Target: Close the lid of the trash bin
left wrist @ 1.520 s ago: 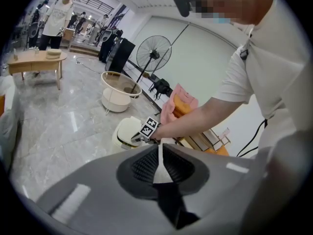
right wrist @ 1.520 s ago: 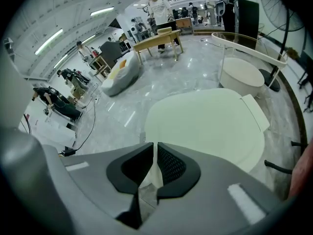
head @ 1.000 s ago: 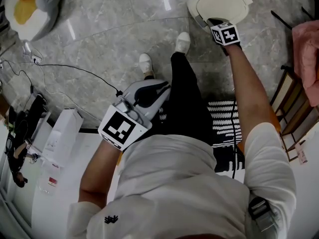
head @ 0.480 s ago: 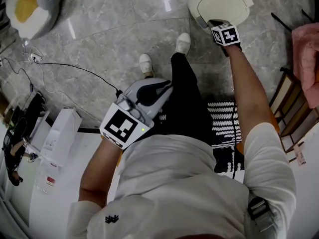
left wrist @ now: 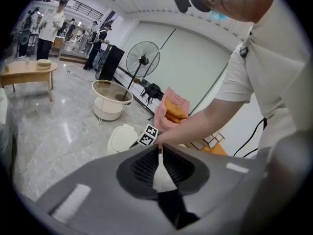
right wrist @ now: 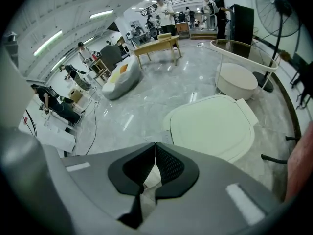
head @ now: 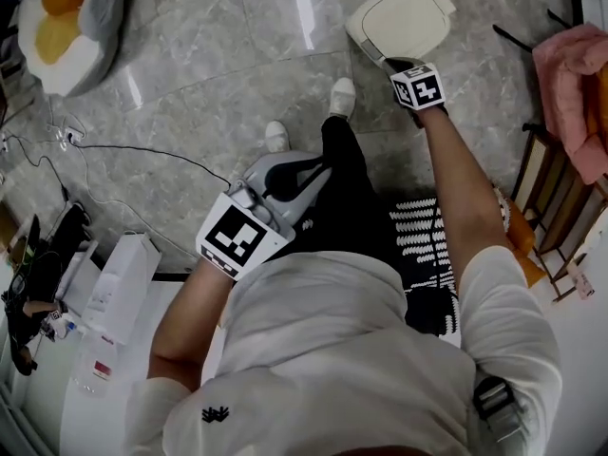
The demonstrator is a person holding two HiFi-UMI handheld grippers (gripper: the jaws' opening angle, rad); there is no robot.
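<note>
Lid: lies flat on trash bin, apparently shut
Right gripper: jaws pressed together, empty, near lid's edge, likely for pushing
Left gripper: jaws together, empty, idle at waist

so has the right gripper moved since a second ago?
Yes, slightly. In the head view the right gripper has backed toward the person: it overlapped the near edge of the trash bin lid, and now sits at that edge.

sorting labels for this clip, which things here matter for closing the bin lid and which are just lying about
Job in hand:
trash bin, lid down
right claw, shut

Lying about:
floor cushion
pink cloth
white box
fan
</note>
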